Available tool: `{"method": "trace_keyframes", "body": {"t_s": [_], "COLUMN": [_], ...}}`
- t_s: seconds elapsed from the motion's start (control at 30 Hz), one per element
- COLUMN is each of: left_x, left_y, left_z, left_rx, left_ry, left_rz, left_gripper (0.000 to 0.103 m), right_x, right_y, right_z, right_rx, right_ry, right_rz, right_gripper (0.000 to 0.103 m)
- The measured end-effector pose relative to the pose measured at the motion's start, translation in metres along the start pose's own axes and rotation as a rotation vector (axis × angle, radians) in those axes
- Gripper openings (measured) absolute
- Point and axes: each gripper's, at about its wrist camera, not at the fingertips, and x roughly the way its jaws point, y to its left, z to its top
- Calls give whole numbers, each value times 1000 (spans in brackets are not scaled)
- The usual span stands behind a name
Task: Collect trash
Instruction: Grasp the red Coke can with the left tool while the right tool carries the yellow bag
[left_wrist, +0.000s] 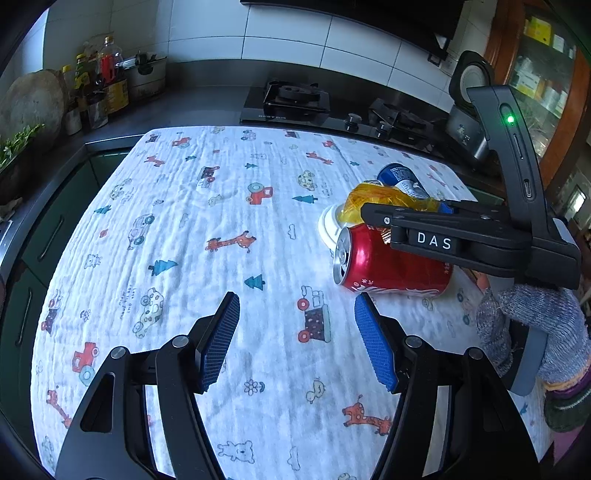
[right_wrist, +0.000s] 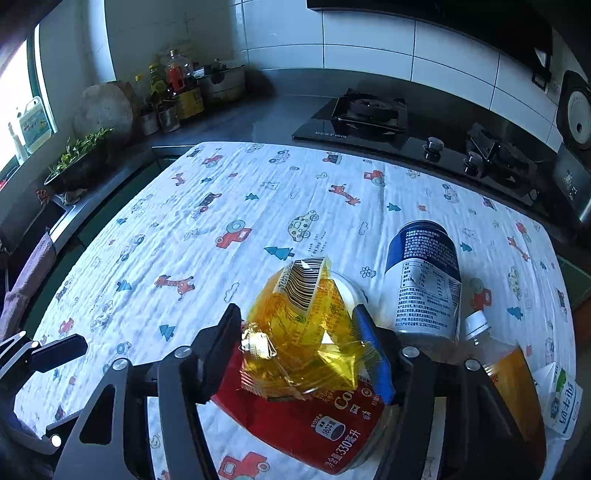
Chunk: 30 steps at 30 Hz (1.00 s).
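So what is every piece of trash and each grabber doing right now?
Crumpled yellow plastic wrapper: between right gripper pads, gripped.
Red soda can: lying sideways, dented.
Blue-and-white can: lying on the cloth.
Clear plastic bottle: lying down, capped.
Left gripper: open, empty.

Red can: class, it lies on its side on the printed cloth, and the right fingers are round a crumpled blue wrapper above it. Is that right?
One detail is wrong. The crumpled wrapper between the right fingers is yellow, not blue, as the right wrist view shows. The rest holds: the red can lies on its side on the printed cloth, below the wrapper.
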Motion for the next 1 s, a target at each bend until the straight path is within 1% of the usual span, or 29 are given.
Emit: {"method": "trace_keyframes", "body": {"t_s": [0.07, 0.1, 0.27, 0.43, 0.5, 0.6, 0.63, 0.73, 0.8, 0.87, 0.9, 1.0], "left_x": [0, 1, 2, 4, 4, 7, 9, 17, 19, 21, 21, 20], "left_y": [1, 0, -3, -11, -17, -29, -34, -47, -56, -65, -69, -83], "left_z": [0, 0, 1, 5, 8, 13, 15, 18, 21, 22, 22, 19], "left_rx": [-1, -2, 3, 14, 44, 125, 166, 290, 367, 462, 492, 611], "left_ry": [0, 1, 1, -2, -8, -8, 0, 4, -10, -8, -5, 8], "left_rz": [-2, -4, -10, -30, -33, -59, -81, -97, -93, -135, -150, -204], "left_gripper": [64, 64, 64, 64, 64, 64, 65, 72, 72, 80, 82, 83], "right_x": [0, -1, -12, -44, -61, -84, -90, -111, -124, -135, -139, -153], "right_y": [-2, -2, -2, -5, -8, -16, -19, -30, -38, -45, -47, -56], "right_z": [-1, -1, -7, -19, -28, -47, -53, -74, -90, -104, -109, -126], "right_rx": [12, 14, -15, -18, -32, -46, -49, -55, -63, -66, -64, -49], "right_ry": [0, -4, -38, -88, -104, -112, -112, -106, -101, -94, -93, -87], "right_rz": [11, 10, -11, 18, 18, 11, 8, -3, -16, -29, -36, -41], "right_gripper": [50, 46, 43, 42, 42, 42, 42, 42, 42, 42, 42, 42]}}
